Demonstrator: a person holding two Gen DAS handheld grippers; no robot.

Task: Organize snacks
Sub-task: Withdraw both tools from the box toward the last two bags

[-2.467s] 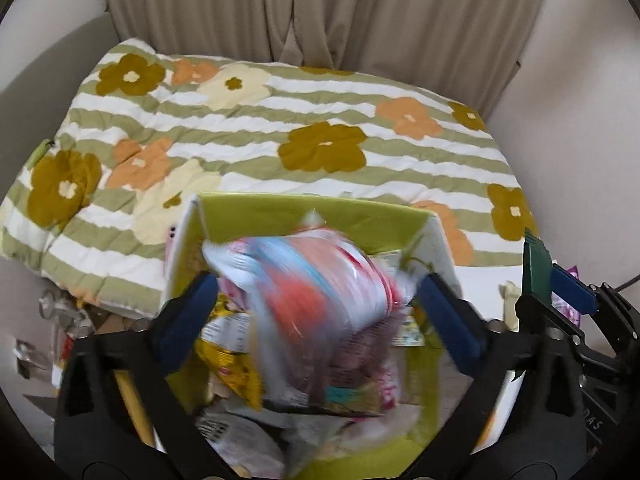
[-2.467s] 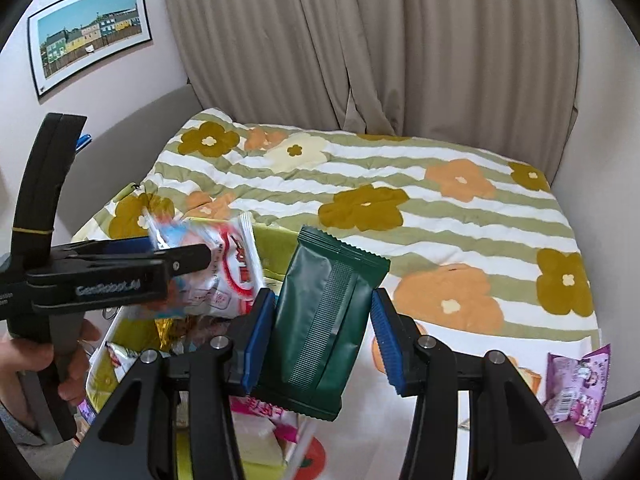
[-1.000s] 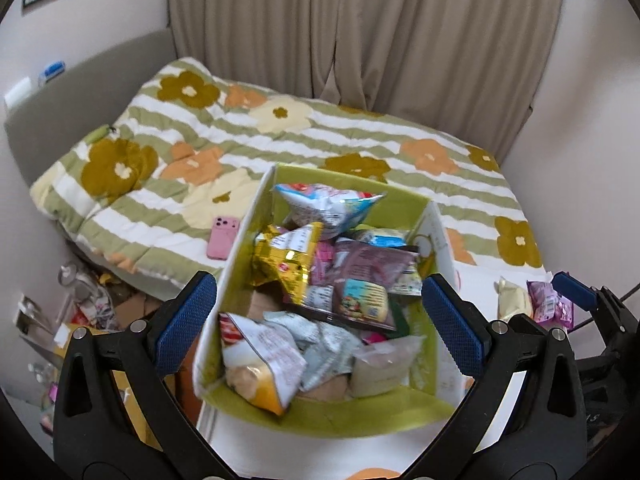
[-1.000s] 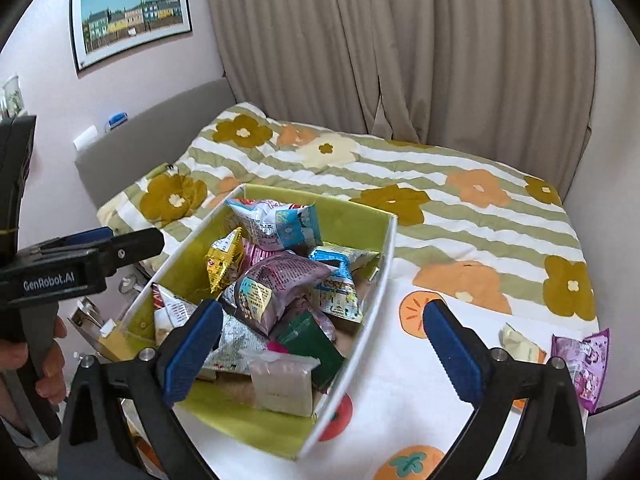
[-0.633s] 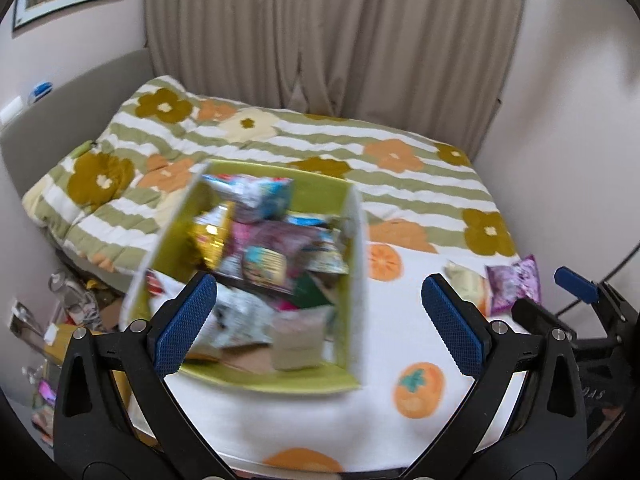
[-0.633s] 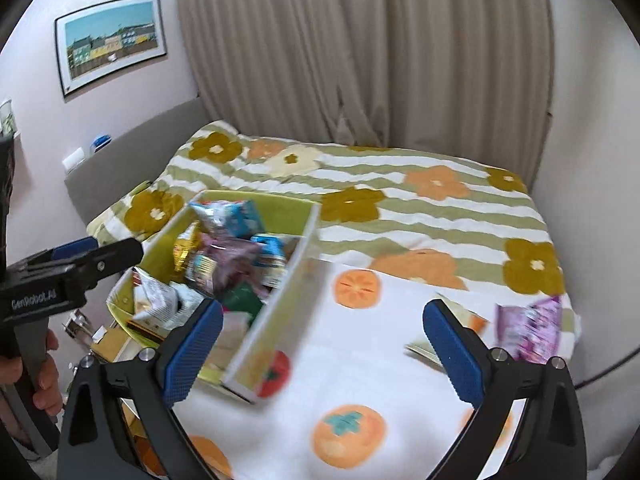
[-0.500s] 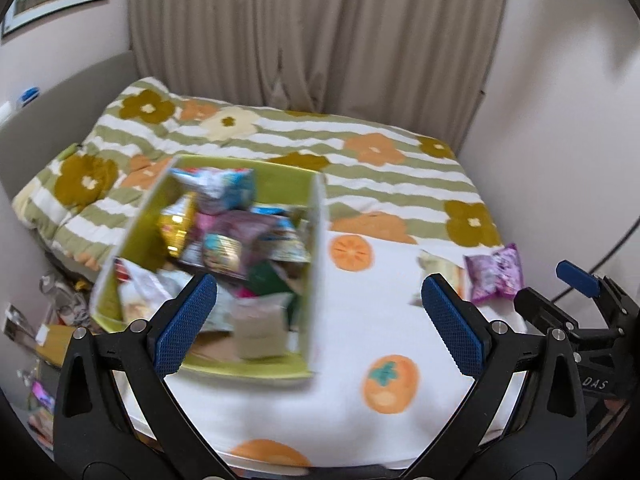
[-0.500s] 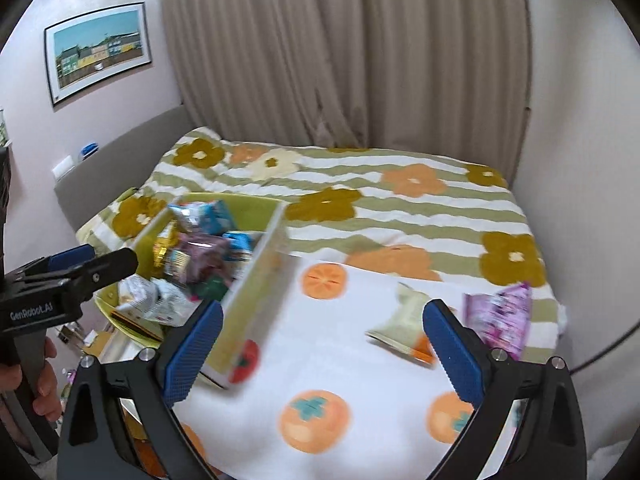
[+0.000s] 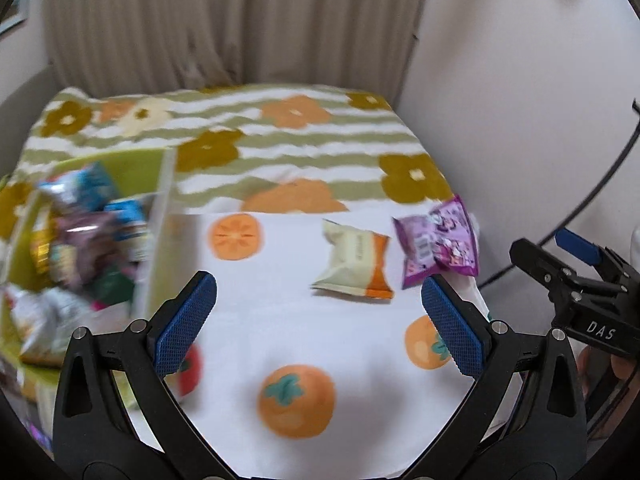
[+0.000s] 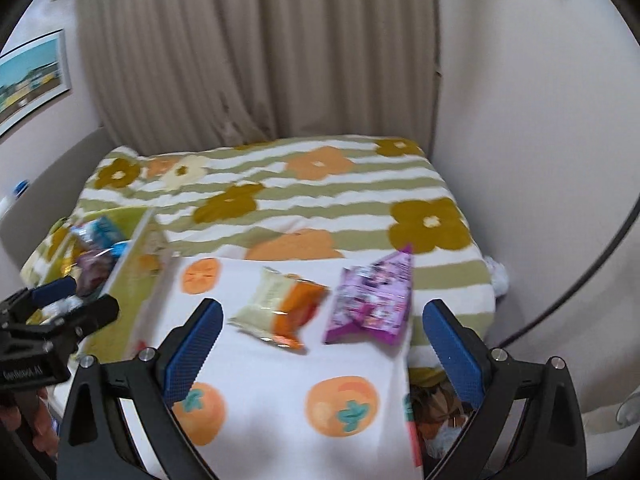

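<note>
A cream and orange snack pack and a purple snack pack lie on the white persimmon-print cloth. A green box full of snack packs stands at the left. My left gripper is open and empty, above the cloth, short of the two packs. My right gripper is open and empty, just in front of both packs.
A bed with a green-striped flower blanket lies behind the cloth. Beige curtains hang at the back. A wall stands at the right. A dark cable curves at the right.
Both grippers let go of their snack packs into the green box, then swung right. The box has slid to the left edge and the two loose packs are now in front.
</note>
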